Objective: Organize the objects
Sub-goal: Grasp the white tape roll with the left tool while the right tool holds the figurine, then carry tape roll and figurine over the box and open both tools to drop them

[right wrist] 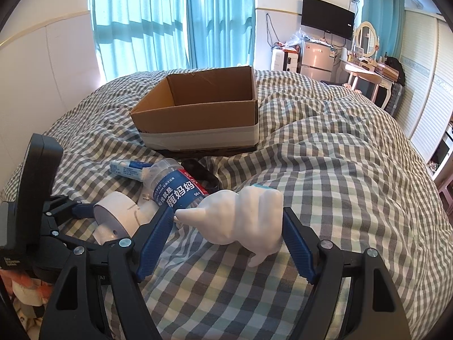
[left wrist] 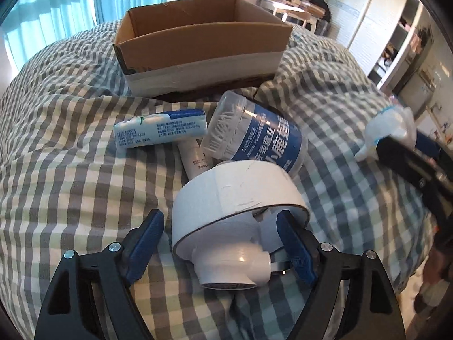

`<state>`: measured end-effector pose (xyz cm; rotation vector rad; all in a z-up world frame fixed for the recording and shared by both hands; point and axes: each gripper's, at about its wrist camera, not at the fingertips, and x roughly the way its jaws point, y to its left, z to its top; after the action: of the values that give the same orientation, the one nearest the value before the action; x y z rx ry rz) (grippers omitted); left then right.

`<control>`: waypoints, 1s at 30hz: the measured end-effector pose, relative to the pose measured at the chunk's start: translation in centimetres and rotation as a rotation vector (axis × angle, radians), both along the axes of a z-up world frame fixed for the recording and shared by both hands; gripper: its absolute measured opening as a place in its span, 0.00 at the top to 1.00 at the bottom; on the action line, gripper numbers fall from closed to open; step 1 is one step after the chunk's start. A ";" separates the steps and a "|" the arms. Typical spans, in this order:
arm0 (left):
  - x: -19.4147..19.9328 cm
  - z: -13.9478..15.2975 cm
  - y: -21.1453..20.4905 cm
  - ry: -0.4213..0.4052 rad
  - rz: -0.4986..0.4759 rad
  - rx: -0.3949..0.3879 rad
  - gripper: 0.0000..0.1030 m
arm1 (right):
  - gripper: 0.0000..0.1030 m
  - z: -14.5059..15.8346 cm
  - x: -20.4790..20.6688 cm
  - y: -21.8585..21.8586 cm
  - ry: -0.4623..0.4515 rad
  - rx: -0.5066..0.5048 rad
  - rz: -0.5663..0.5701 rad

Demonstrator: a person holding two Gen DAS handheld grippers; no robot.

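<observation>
An open cardboard box (left wrist: 203, 42) stands on the checked bed; it also shows in the right wrist view (right wrist: 198, 113). In front of it lie a blue-labelled clear jar (left wrist: 254, 133), a blue-white tissue pack (left wrist: 160, 130), a small white tube (left wrist: 194, 158) and a white tape roll (left wrist: 235, 201) over a white cylinder (left wrist: 235, 266). My left gripper (left wrist: 218, 243) is open around the roll and cylinder. My right gripper (right wrist: 228, 240) holds a white seashell figure (right wrist: 243, 215) between its fingers; the shell also shows in the left wrist view (left wrist: 390, 133).
The checked quilt (right wrist: 325, 170) is rumpled with folds. A dark object (right wrist: 201, 172) lies by the box base. Blue curtains (right wrist: 170, 22), a small fridge (right wrist: 315, 56), a dressing table (right wrist: 368, 73) and white wardrobes (right wrist: 424, 99) stand beyond the bed.
</observation>
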<state>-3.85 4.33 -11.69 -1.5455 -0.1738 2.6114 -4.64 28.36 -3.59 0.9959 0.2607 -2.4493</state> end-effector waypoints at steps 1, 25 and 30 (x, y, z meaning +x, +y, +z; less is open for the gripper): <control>0.0 0.1 -0.1 0.004 0.009 0.005 0.40 | 0.26 0.0 0.0 0.0 0.000 -0.001 0.001; -0.5 7.7 -2.4 0.161 0.016 -0.033 0.83 | 0.26 0.0 -0.4 0.4 -0.003 -0.005 -0.001; -1.0 10.2 -3.1 0.206 0.023 -0.061 0.85 | 0.26 0.6 -0.6 0.1 0.007 -0.008 0.004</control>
<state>-4.86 1.22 -1.47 -1.2865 -0.0953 2.7957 -5.26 28.47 -3.04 0.9826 0.2542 -2.4487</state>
